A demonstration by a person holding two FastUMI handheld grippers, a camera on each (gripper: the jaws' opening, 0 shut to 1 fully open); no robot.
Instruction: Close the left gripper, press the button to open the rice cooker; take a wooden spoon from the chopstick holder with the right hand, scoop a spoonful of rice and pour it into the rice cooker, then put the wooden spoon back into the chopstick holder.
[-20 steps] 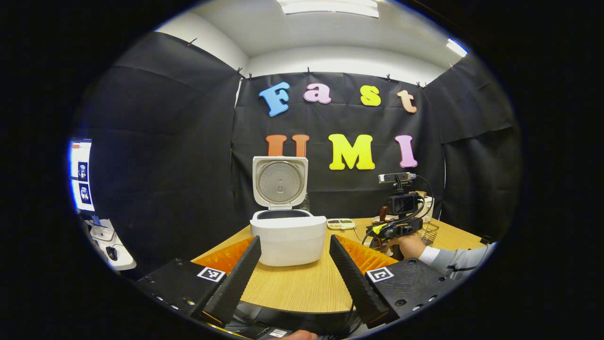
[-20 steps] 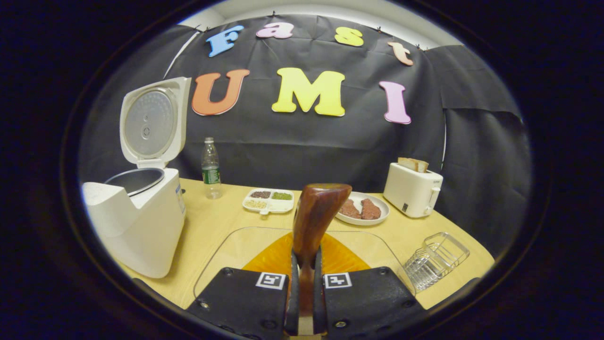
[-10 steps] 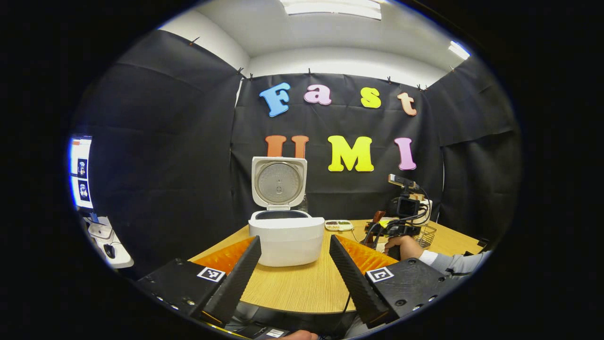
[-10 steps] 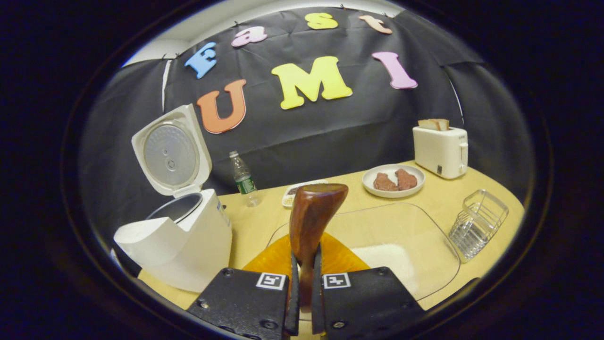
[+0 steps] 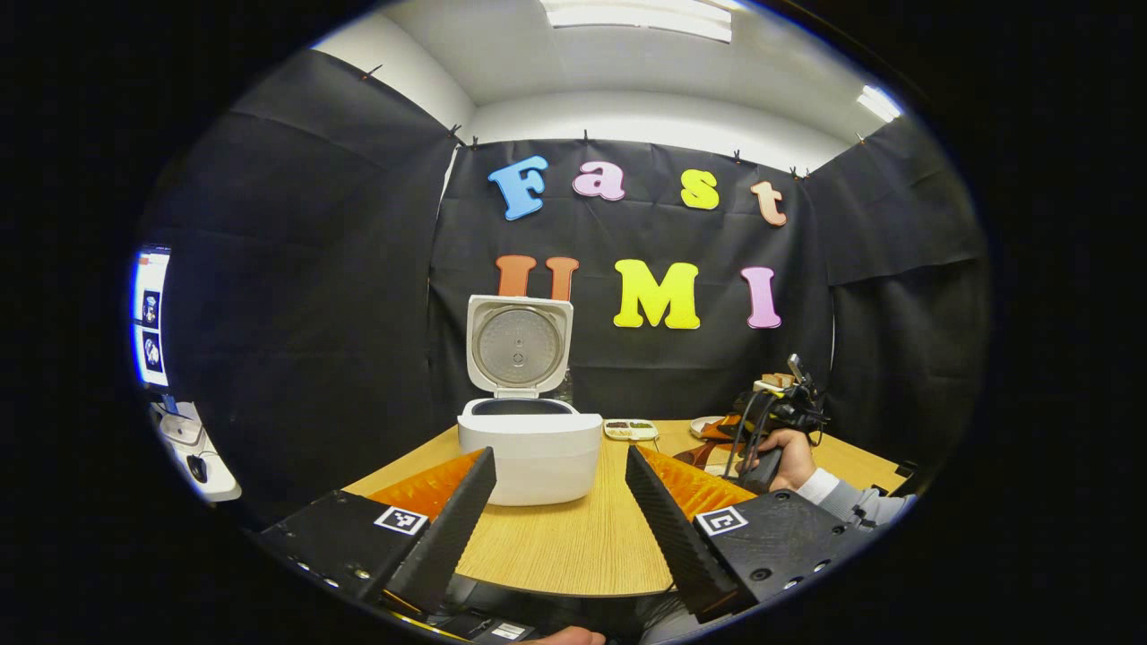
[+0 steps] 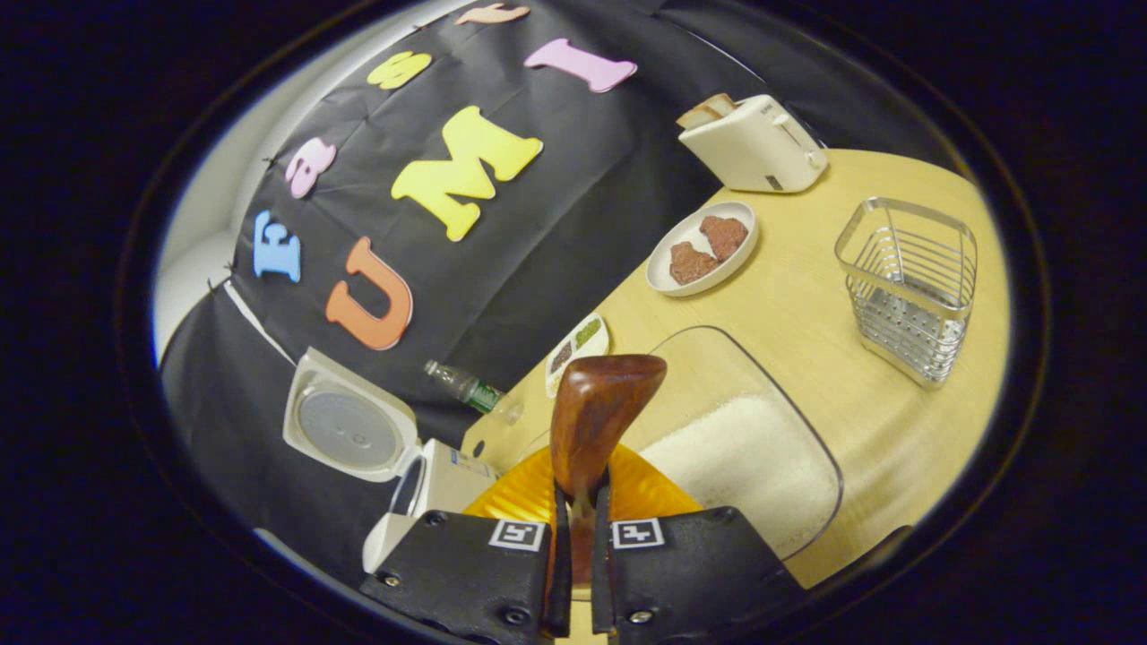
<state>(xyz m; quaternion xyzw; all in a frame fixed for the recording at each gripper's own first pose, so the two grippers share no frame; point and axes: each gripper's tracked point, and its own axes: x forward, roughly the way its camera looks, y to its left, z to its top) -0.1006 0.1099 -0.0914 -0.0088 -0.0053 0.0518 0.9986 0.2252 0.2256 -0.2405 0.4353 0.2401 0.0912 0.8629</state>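
Since a second ago the right gripper view has rolled hard: the table now slopes across it, and the rice cooker has dropped to the lower left. The left gripper view has barely shifted.

Right claw: pinching the wooden spoon by its handle, fingers pressed tight on both sides, bowl end sticking up ahead of them. Just past the spoon, a clear container lies on the table with white rice piled in it; whether the spoon touches the rice, cannot tell. Further off: a small divided dish, a plastic bottle beside the cooker, and the cooker's lid standing open. Farther out, a plate with two brown pieces on it, a wire chopstick holder standing upright well apart from the spoon, and a toaster by the wall.

Left claw: fingers spread wide, holding nothing, low over the near table edge. Straight ahead between the fingers, the rice cooker has its lid up and the inner pot rim showing. To the right and farther back, a hand with a pale sleeve holds the other gripper over the table.
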